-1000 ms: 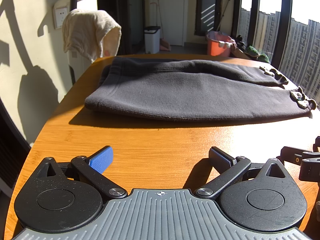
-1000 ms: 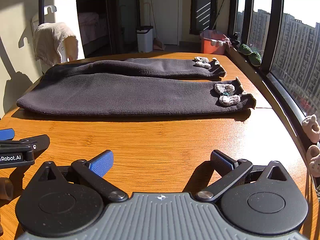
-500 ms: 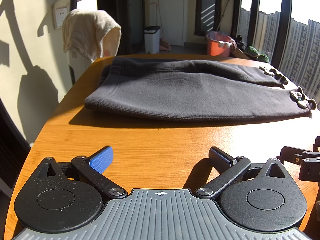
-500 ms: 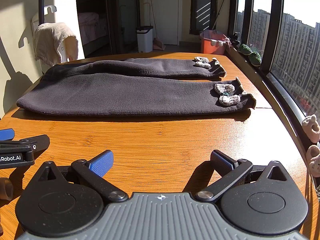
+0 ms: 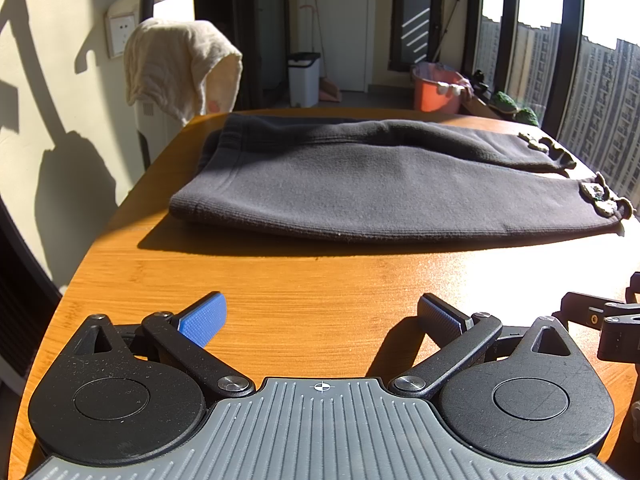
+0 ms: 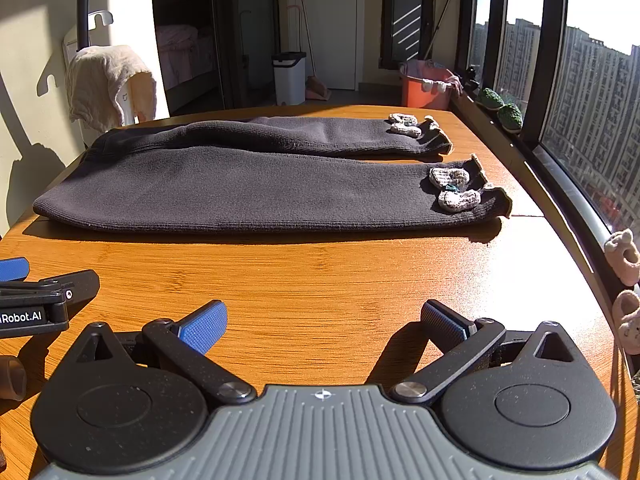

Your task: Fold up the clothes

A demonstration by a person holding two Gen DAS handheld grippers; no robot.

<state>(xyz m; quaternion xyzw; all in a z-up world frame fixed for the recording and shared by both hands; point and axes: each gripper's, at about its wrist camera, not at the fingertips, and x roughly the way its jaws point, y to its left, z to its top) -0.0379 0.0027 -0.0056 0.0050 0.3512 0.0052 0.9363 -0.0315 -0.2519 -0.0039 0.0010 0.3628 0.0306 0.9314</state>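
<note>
On a sunlit wooden table point(image 5: 320, 280), we hold both grippers low and side by side, each with its fingers spread wide and nothing between them. Ahead of the left gripper point(image 5: 320, 316) and the right gripper point(image 6: 322, 318), well apart from the fingertips, a pair of dark grey knit trousers point(image 6: 248, 188) lies flat across a bare strip of tabletop.

The long axis of the trousers runs crosswise to our fingers: the waistband point(image 5: 218, 160) sits ahead and to the left, the two legs stretch away to the right, one leg beyond the other. The cuffs point(image 6: 492, 200) point right, toward the window point(image 6: 592, 92), each trimmed with small pale crocheted pieces point(image 6: 454, 188).

From the left wrist view we see the waistband end up close, with its ribbed band, and a wall socket point(image 5: 120, 36) above a cream towel point(image 5: 180, 64) draped over a white appliance. The right gripper shows there only as black parts at the right edge.

From the right wrist view we see both cuffs in full and the gap between the legs, a doorway to a bedroom point(image 6: 184, 52), small pale knitted items point(image 6: 624, 256) by the window sill, and the left gripper's blue finger pad point(image 6: 12, 268) at the left edge. Both views take in a white bin point(image 6: 289, 78) and an orange bucket point(image 6: 424, 88) beyond the table.
</note>
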